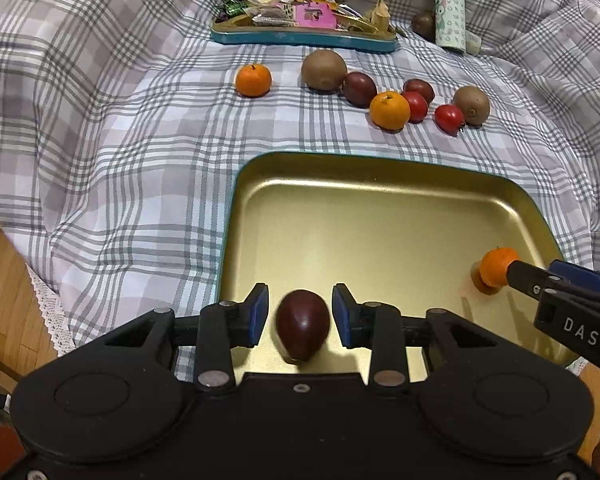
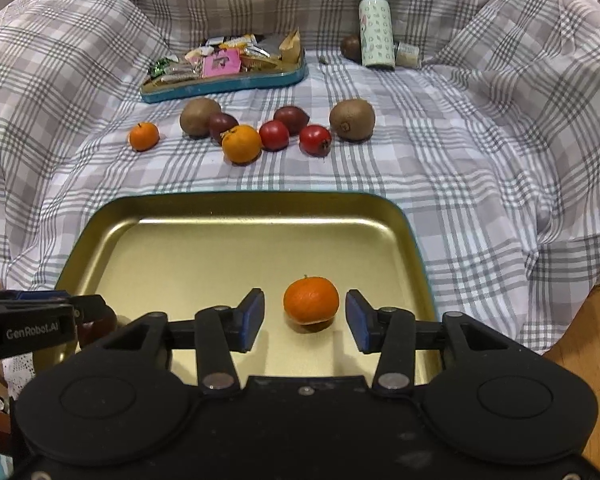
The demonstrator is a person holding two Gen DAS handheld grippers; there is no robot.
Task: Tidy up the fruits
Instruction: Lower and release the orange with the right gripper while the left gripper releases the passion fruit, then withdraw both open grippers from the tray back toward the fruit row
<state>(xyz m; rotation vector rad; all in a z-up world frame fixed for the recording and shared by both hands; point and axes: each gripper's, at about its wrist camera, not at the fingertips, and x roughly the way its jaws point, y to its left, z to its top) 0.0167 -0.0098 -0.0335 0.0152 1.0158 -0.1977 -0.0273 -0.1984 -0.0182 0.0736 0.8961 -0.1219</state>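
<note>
A gold tray (image 1: pixel 380 232) (image 2: pixel 220 248) lies on the checked cloth. Inside it, a dark purple fruit (image 1: pixel 302 319) rests between the blue pads of my left gripper (image 1: pixel 300 318), which is open with gaps on both sides. A small orange (image 2: pixel 311 299) (image 1: pixel 496 266) sits in the tray between the pads of my right gripper (image 2: pixel 305 316), also open and apart from it. Beyond the tray lie several loose fruits: an orange (image 1: pixel 253 80) (image 2: pixel 144 136), kiwis (image 1: pixel 324 70) (image 2: pixel 352 119), another orange (image 1: pixel 389 110) (image 2: pixel 241 144), red tomatoes (image 1: pixel 449 118) (image 2: pixel 315 140) and dark purple fruits (image 1: pixel 359 89) (image 2: pixel 291 117).
A teal tin of snack packets (image 1: pixel 304 36) (image 2: pixel 220 80) stands at the back. A pale patterned bottle (image 1: pixel 450 14) (image 2: pixel 376 28) stands at the back right with a kiwi (image 1: pixel 422 24) (image 2: pixel 350 48) beside it. The cloth rises in folds all round; wooden floor (image 1: pixel 4 280) shows at the left.
</note>
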